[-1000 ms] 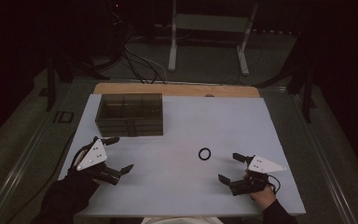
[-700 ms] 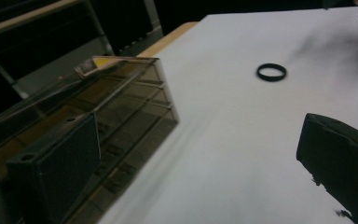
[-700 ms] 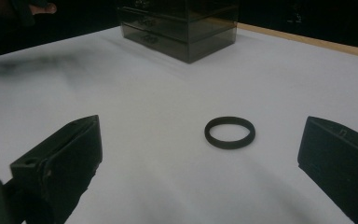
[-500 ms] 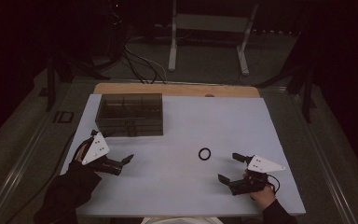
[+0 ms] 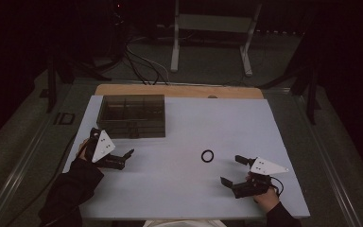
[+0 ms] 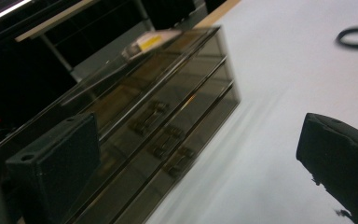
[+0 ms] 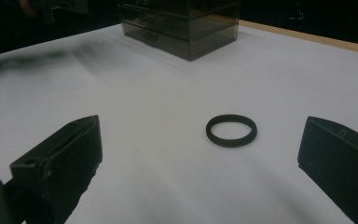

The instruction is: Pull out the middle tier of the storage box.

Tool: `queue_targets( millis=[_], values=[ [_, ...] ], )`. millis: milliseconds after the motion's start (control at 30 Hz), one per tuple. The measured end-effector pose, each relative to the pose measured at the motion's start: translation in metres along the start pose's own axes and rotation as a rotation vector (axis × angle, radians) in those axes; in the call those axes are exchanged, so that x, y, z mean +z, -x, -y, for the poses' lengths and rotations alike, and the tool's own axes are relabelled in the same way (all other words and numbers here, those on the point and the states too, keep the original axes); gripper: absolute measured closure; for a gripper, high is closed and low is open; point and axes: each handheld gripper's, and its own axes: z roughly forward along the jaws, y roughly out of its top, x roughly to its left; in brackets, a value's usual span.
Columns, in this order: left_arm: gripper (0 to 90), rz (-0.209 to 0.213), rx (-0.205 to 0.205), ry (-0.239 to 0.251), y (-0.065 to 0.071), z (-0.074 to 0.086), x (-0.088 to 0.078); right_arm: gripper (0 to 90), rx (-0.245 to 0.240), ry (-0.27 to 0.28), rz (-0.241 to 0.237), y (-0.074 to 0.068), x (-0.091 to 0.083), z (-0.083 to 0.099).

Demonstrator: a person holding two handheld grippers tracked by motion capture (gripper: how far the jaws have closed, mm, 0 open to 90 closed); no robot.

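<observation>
A small black ring [image 5: 207, 155] lies flat on the white table [image 5: 179, 189], right of centre. My right gripper [image 5: 231, 169] stands open a little to the ring's right and nearer the front edge. In the right gripper view the ring [image 7: 231, 130] lies just ahead of the open right gripper [image 7: 200, 140], nothing between the jaws. My left gripper [image 5: 113, 142] is open and tilted, just in front of the smoky transparent drawer box [image 5: 131, 115]. In the left gripper view, blurred, the box's drawer fronts [image 6: 158, 107] are close ahead of the open left gripper [image 6: 193, 140], and the ring [image 6: 356, 37] lies far right.
A wooden strip [image 5: 179, 91] runs along the table's far edge. Behind it are cables [image 5: 142, 66] on the floor and a metal stand [image 5: 212, 28]. The person's dark sleeve [image 5: 66, 194] comes in at the bottom left.
The left gripper has moved away from the front edge toward the drawer box and turned. The right gripper and the ring have stayed where they were.
</observation>
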Motion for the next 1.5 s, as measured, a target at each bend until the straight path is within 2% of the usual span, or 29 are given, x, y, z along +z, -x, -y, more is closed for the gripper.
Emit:
queue_targets(
  millis=[100,200,267,400,600,733,767,833,967,1133,1267,1300,1400,1467,1500],
  values=[
    [1.0,-0.045,0.029,-0.027,0.0,0.003,0.005,0.0,0.002,-0.002,-0.004,0.0,0.0,0.0],
    [1.1,-0.051,0.056,-0.055,0.002,0.004,0.011,0.0,0.004,-0.002,-0.006,0.0,0.0,0.0],
    [1.1,-0.047,0.059,-0.062,0.003,0.004,0.013,0.0,0.005,-0.002,-0.006,0.0,0.0,0.0],
    [1.2,-0.066,0.099,-0.096,0.007,0.005,0.021,0.0,0.004,-0.003,-0.006,0.0,0.0,0.0],
    [2.4,-0.058,0.108,-0.136,0.009,0.006,0.029,0.0,0.006,-0.002,-0.009,0.001,0.0,0.0],
    [2.4,-0.044,0.142,-0.176,0.012,0.005,0.034,0.0,0.005,-0.004,-0.009,0.001,0.0,0.0],
    [2.4,-0.037,0.142,-0.186,0.013,0.005,0.036,0.0,0.004,-0.004,-0.01,0.0,0.0,0.0],
    [2.4,-0.001,0.113,-0.209,0.014,0.004,0.038,0.0,0.005,-0.005,-0.009,0.0,0.0,0.0],
    [2.4,0.002,0.09,-0.258,0.015,0.002,0.041,0.0,0.006,-0.004,-0.007,0.001,0.0,0.0],
    [2.4,-0.027,0.136,-0.307,0.017,-0.001,0.044,0.0,0.005,-0.004,-0.007,0.001,0.0,0.0],
    [2.4,-0.058,0.217,-0.324,0.022,-0.001,0.047,0.0,0.006,-0.004,-0.006,0.001,0.0,0.0],
    [4.9,-0.076,0.238,-0.325,0.023,-0.001,0.047,0.0,0.006,-0.004,-0.006,0.001,0.0,0.0],
    [8.4,-0.091,0.263,-0.345,0.025,0.0,0.049,0.0,0.006,-0.004,-0.006,0.001,0.0,0.0],
    [15.9,-0.109,0.293,-0.338,0.028,0.001,0.049,0.0,0.006,-0.005,-0.006,0.001,0.0,0.0],
    [16.5,-0.12,0.312,-0.35,0.028,0.002,0.05,0.0,0.005,-0.005,-0.006,0.001,0.0,0.0]
  ],
)
